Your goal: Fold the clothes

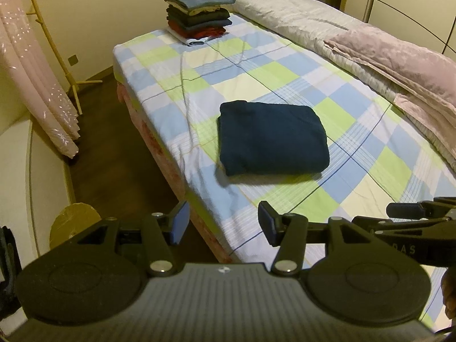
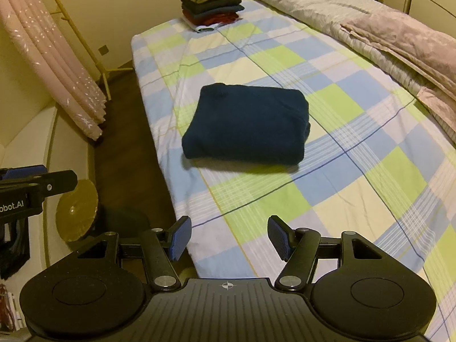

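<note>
The dark blue jumper [image 2: 245, 125] is soft, fuzzy cloth. The bed sheet [image 2: 356, 171] is smooth cotton. The floor [image 1: 119, 148] looks like dark wood.

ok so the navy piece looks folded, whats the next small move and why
Probably bring both grippers down to the near edge of the folded navy garment to lift it. It lies square on the checked sheet, apart from the stack of folded clothes at the far end, and the left gripper and right gripper are open and empty.
</note>
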`<action>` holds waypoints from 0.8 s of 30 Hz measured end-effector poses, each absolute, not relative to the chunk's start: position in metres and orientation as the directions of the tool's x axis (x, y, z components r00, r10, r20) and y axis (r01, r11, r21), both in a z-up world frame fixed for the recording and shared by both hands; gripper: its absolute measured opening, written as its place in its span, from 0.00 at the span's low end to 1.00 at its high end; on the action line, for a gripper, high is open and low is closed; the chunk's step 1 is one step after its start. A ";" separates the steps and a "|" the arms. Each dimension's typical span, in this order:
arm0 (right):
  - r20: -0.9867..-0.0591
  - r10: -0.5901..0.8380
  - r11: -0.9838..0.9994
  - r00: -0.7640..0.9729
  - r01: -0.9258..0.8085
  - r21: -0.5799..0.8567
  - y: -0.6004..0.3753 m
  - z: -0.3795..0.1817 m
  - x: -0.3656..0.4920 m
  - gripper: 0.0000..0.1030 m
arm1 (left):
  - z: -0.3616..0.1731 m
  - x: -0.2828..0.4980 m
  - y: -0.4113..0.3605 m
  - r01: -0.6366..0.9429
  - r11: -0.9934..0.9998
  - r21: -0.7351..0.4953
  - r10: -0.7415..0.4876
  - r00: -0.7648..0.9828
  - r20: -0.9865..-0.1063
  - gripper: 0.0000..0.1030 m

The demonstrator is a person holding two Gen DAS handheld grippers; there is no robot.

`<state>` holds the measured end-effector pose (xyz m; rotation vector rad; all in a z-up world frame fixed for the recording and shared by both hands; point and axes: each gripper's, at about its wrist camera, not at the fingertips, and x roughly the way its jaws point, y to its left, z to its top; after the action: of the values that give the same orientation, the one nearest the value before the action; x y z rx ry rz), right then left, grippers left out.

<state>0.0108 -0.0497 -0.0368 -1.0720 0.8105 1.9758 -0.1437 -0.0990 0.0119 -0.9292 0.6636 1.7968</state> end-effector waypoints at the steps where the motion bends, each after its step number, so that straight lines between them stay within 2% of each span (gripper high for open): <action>1: -0.875 0.301 -0.527 -0.379 -0.831 0.178 -0.047 -0.038 0.010 0.61 | 0.011 -0.146 -0.096 -0.925 -0.378 0.028 0.508 -0.233 -0.830 0.48; 8: -0.889 0.309 -0.475 -0.338 -0.865 0.164 -0.015 -0.048 -0.004 0.61 | -0.004 -0.178 -0.068 -0.941 -0.338 -0.017 0.514 -0.169 -0.841 0.48; 15: -0.907 0.321 -0.359 -0.272 -0.921 0.149 0.033 -0.068 -0.028 0.61 | -0.032 -0.248 -0.020 -0.947 -0.301 -0.110 0.493 -0.056 -0.868 0.48; 20: -0.914 0.326 -0.237 -0.241 -0.957 0.167 0.062 -0.085 -0.039 0.61 | -0.056 -0.307 0.013 -0.932 -0.260 -0.251 0.468 0.105 -0.877 0.48; 24: -0.900 0.335 -0.091 -0.279 -0.960 0.263 0.078 -0.103 -0.030 0.61 | -0.088 -0.351 0.036 -0.871 -0.268 -0.412 0.464 0.258 -0.848 0.50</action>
<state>-0.0301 0.0781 -0.1029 -0.8266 1.1110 1.5887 -0.3506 0.0356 -0.0884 -1.2781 0.4369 1.3573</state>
